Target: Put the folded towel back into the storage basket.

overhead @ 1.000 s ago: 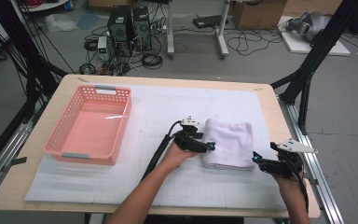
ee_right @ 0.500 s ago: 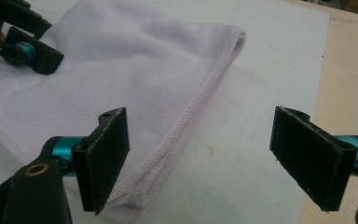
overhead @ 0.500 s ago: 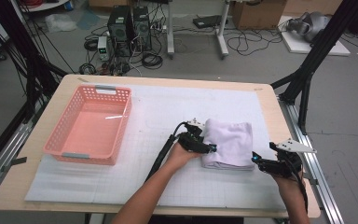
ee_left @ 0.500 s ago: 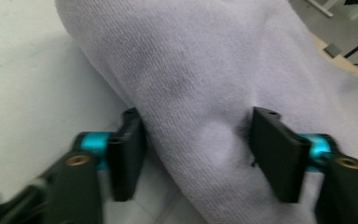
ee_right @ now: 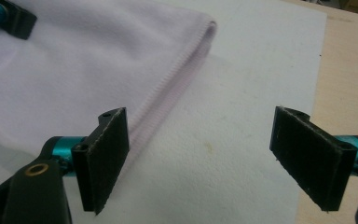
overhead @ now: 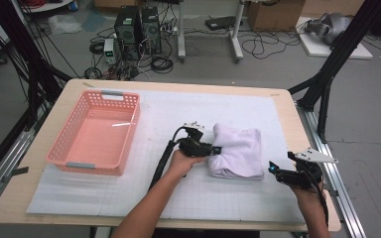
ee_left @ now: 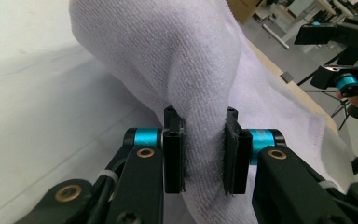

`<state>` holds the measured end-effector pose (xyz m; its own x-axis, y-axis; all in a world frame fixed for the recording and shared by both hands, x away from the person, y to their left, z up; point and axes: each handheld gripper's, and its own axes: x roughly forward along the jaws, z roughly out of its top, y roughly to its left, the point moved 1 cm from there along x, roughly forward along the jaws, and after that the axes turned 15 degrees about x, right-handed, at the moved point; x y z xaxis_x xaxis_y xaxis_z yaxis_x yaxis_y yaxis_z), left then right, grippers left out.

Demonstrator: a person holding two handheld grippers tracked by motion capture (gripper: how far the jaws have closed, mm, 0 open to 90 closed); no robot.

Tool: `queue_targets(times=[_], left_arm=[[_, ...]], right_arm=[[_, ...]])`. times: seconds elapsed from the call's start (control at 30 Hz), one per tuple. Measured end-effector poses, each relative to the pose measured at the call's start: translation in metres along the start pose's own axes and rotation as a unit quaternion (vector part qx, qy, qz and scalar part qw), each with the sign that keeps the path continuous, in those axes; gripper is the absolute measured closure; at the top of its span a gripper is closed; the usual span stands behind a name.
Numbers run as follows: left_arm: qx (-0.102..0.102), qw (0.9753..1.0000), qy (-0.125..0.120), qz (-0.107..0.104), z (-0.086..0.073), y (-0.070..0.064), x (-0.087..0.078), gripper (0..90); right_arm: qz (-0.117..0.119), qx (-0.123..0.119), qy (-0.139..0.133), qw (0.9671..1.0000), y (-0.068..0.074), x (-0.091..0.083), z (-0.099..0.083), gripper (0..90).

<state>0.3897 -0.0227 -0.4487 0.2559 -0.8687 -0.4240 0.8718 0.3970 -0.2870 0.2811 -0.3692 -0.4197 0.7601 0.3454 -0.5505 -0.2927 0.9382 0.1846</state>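
Two grippers in play: left gripper (ee_left: 204,161) pinches a fold of the white towel (overhead: 238,148). Right gripper (ee_right: 200,158) hovers beside its edge, jaws spread wide.

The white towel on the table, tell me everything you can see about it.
The towel is white with a faint lilac tint and looks like soft terry cloth with a stitched hem. It lies folded in layers on the white mat, right of the pink basket. The left gripper is shut on a raised fold at its left edge, bunching the cloth between the jaws. The right gripper is open beside the towel's right edge, not touching it.
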Motion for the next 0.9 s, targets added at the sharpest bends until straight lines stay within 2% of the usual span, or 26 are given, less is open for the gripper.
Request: queue_targets(times=[0.07,0.1,0.17,0.3,0.37,0.43,0.47,0.53,0.6,0.63,0.73,0.77,0.83,0.9], left_arm=[[-0.004,1.0,-0.002,0.003,-0.002,0.003,-0.005,73.6],[-0.01,0.9999,-0.005,0.008,-0.007,0.01,-0.015,73.6],[-0.015,0.9997,0.003,0.017,-0.011,0.017,-0.025,73.5],[-0.023,0.9995,0.006,0.021,-0.013,0.019,-0.027,70.7],[-0.023,0.9993,0.01,0.028,-0.013,0.018,-0.024,61.8],[-0.04,0.9985,0.011,0.036,-0.013,0.016,-0.017,44.2],[-0.044,0.9982,0.011,0.038,-0.013,0.016,-0.014,39.9],[-0.046,0.9979,0.01,0.045,-0.014,0.014,-0.01,37.0],[-0.038,0.9974,0.013,0.06,-0.014,0.012,-0.006,38.8],[-0.035,0.9971,0.016,0.065,-0.013,0.012,-0.006,44.8],[-0.034,0.9972,0.015,0.065,-0.013,0.013,-0.008,64.0],[-0.025,0.9976,0.011,0.063,-0.013,0.012,-0.008,68.2],[-0.01,0.9982,0.007,0.058,-0.012,0.011,-0.01,70.4],[0.022,0.9982,-0.003,0.055,-0.011,0.009,-0.013,71.2]], right_arm=[[0.0,-0.003,-0.001,1.0,0.0,0.001,0.0,18.5],[0.0,-0.003,0.001,1.0,0.0,0.001,0.0,18.5],[0.001,-0.004,0.002,1.0,0.001,0.001,0.0,18.5],[0.001,-0.004,0.004,1.0,0.003,0.003,0.0,18.5],[0.002,-0.007,0.004,1.0,0.003,0.003,0.0,18.5],[0.002,-0.005,0.004,1.0,0.003,0.002,0.0,18.5],[0.002,-0.004,0.004,1.0,0.003,0.002,0.0,18.5],[0.001,-0.005,0.004,1.0,0.002,0.002,0.0,18.5],[0.004,-0.004,0.002,1.0,0.003,0.003,0.0,18.5],[0.004,-0.007,0.003,1.0,0.003,0.003,0.0,18.5],[0.006,-0.005,0.004,1.0,0.003,0.003,0.0,18.5],[0.005,-0.005,0.005,1.0,0.003,0.003,0.0,18.5],[0.006,-0.004,0.004,1.0,0.003,0.003,0.0,18.5],[0.006,-0.005,0.003,1.0,0.002,0.003,0.0,18.4]])
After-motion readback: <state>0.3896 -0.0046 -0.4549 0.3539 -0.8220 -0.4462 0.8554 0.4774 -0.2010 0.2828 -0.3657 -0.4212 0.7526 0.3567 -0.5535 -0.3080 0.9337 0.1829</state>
